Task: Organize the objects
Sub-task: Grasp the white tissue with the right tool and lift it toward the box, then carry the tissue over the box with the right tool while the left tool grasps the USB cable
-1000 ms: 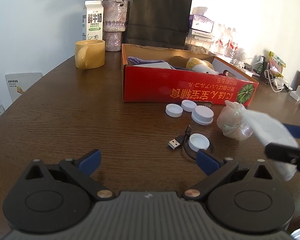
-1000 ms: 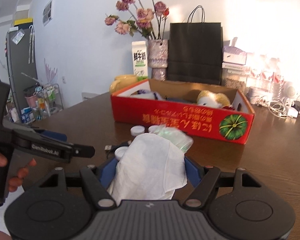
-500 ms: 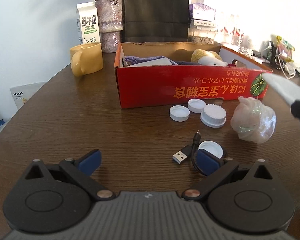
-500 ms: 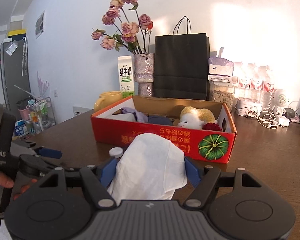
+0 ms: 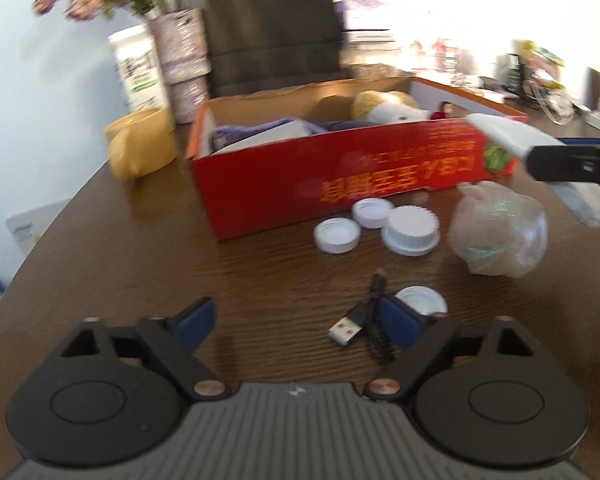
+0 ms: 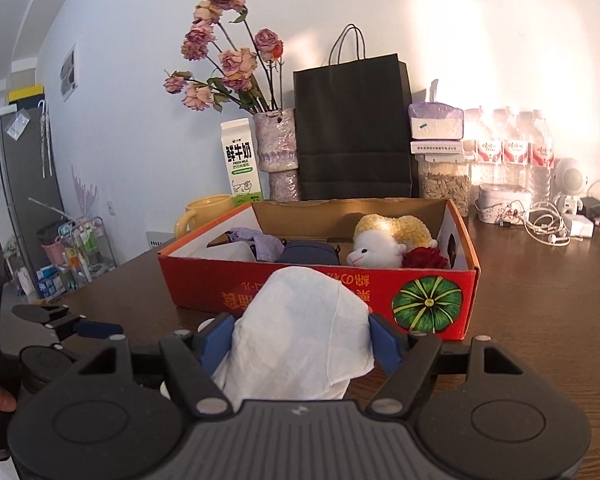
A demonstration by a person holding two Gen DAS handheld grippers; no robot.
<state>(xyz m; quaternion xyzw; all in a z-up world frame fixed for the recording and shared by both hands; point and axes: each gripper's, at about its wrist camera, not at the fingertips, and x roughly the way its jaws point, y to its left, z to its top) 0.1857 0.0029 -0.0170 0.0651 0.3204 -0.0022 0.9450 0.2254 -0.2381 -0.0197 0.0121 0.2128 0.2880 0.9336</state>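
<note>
I've got the right gripper (image 6: pixel 302 344) clamped on the tissue (image 6: pixel 300 332), held just short of the red box (image 6: pixel 320 292) for dropping in, while the left gripper (image 5: pixel 300 320), empty, jaws just narrowing, lines up on the cable (image 5: pixel 358 316) beside a cap (image 5: pixel 422 300).

A dark wooden table (image 6: pixel 540 280) runs to a pale white wall (image 6: pixel 440 8), where warm light falls brightly on the right. At the far edge stand a vase of dried roses (image 6: pixel 276 148), a milk carton (image 6: pixel 240 168), a black paper bag (image 6: pixel 352 132) and water bottles (image 6: pixel 512 152). Far left, a dark refrigerator (image 6: pixel 24 184) and a wire rack (image 6: pixel 80 252).
</note>
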